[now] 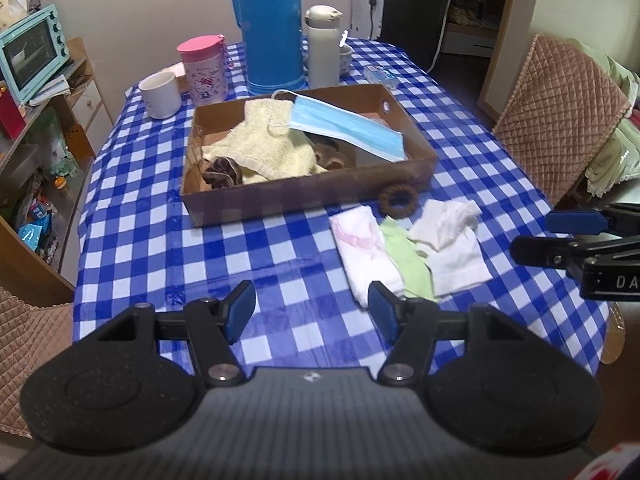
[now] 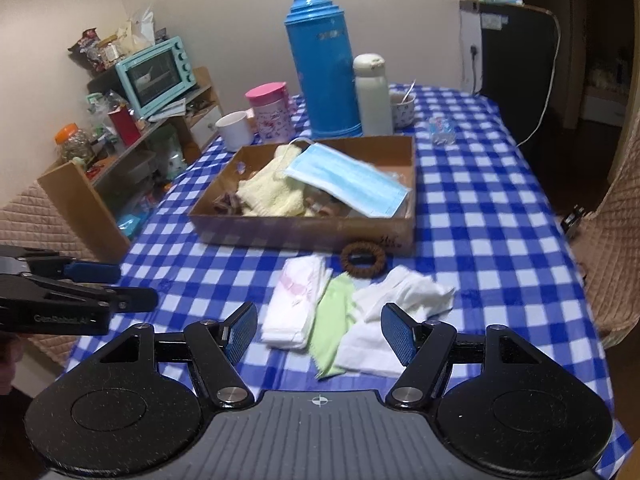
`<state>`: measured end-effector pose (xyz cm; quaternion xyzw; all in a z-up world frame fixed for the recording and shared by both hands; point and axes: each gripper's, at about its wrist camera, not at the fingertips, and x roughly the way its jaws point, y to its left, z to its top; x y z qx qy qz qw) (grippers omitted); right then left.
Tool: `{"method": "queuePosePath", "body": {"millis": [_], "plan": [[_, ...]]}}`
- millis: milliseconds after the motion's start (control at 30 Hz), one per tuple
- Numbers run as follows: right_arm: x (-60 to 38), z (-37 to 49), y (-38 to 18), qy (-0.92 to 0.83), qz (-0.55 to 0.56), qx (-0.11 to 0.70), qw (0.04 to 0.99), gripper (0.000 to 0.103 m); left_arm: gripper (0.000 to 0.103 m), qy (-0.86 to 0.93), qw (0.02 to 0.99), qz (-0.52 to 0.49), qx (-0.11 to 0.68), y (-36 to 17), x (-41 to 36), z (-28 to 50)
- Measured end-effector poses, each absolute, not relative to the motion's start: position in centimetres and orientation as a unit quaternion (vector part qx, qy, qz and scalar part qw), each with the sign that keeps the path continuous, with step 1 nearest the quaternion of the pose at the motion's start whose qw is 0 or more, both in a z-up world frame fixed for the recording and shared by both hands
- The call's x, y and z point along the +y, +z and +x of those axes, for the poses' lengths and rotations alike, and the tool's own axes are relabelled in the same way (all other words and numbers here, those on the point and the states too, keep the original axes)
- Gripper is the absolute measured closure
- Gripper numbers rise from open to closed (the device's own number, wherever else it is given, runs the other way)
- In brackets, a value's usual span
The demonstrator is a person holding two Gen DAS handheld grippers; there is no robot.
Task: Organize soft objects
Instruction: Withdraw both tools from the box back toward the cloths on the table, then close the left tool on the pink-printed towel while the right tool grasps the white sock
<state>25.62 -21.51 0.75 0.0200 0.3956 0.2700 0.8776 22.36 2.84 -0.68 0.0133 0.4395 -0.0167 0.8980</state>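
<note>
A: Left wrist view first. What do you see on the blue checked tablecloth [image 1: 160,200]?

B: The left gripper [image 1: 311,312] hangs above the cloth with its jaws apart and nothing between them. At 1 o'clock from it lie three small cloths side by side: a white-pink cloth [image 1: 362,248], a green cloth [image 1: 404,256] and a white cloth [image 1: 452,248]. They touch or overlap each other.

A: And the brown hair ring [image 1: 399,199]?

B: It lies on the table at 12 o'clock from the cloths, just beside the front wall of the cardboard box [image 1: 300,196], outside of it.

A: What is inside the box?

B: A cream towel [image 1: 264,140], a blue face mask [image 1: 344,126] which rests partly on the towel, and a dark scrunchie [image 1: 220,172] at the front left corner. Something brown lies under the mask; I cannot tell what it is.

A: Where is the other gripper?

B: In the right wrist view the right gripper [image 2: 320,334] is also open and empty, directly over the near ends of the three cloths. The left wrist view shows it at 3 o'clock, at the picture edge.

A: Behind the box?

B: At 12 o'clock stand a blue thermos [image 2: 324,64], a white bottle [image 2: 372,92], a pink cup [image 2: 270,112] and a white mug [image 2: 234,130]
</note>
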Motion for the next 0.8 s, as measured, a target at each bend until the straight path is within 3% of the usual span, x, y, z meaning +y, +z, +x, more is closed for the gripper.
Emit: {"method": "queuePosePath", "body": {"millis": [800], "plan": [[-23.4,24.6,-3.5,0.264,0.040,0.464,0.845,0.035,0.043,-0.035,0.875,0.001,0.484,-4.5,1.2,22.2]]}}
